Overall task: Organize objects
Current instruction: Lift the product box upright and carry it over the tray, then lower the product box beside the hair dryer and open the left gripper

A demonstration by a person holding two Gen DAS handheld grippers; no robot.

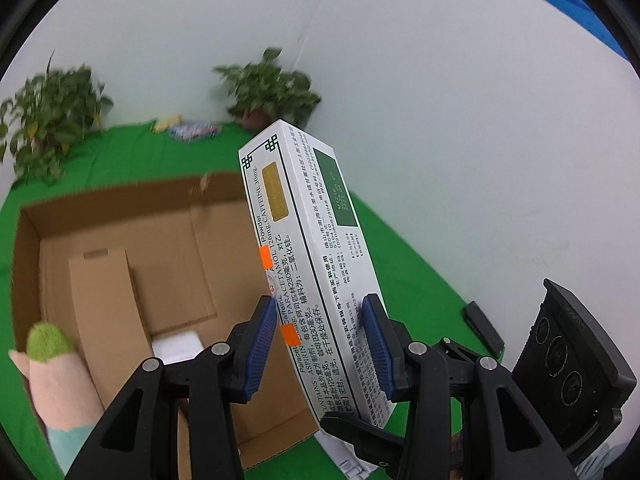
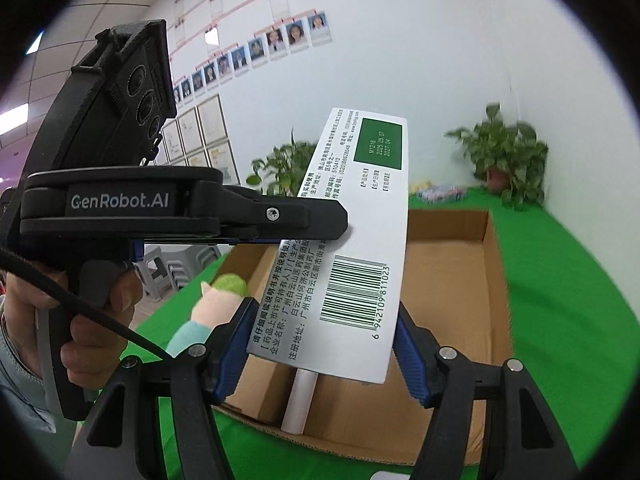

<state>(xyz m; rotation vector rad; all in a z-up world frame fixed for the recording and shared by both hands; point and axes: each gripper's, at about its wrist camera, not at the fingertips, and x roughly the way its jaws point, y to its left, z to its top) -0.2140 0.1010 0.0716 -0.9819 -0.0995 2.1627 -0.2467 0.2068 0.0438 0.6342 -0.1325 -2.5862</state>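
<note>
Between the blue-padded fingers of the left gripper (image 1: 320,344), a long white cardboard medicine box (image 1: 308,248) printed with black text and a dark green panel stands tilted, its far end pointing up and away over the open brown cardboard carton (image 1: 120,256) below. Both pads press against the box's long faces, so the left gripper is clamped on it near its lower end. From the right wrist view, the same white box (image 2: 360,216) lies across the frame, barcode side up, its near end sitting between the fingers of the right gripper (image 2: 324,344); the blue pads flank its edges closely, but whether they actually pinch it cannot be told. The person's left hand (image 2: 92,320) grips the black handle to the left of that gripper. Beneath the box, inside the carton (image 2: 452,280), a white tube-like item (image 2: 300,404) rests on the bottom. To the left of both grippers, a plush toy with a green top and pink body (image 1: 52,372) leans at the carton's edge. Beyond the carton, on the green tablecloth (image 1: 132,152), two leafy potted plants (image 1: 272,88) stand against the white wall.
</note>
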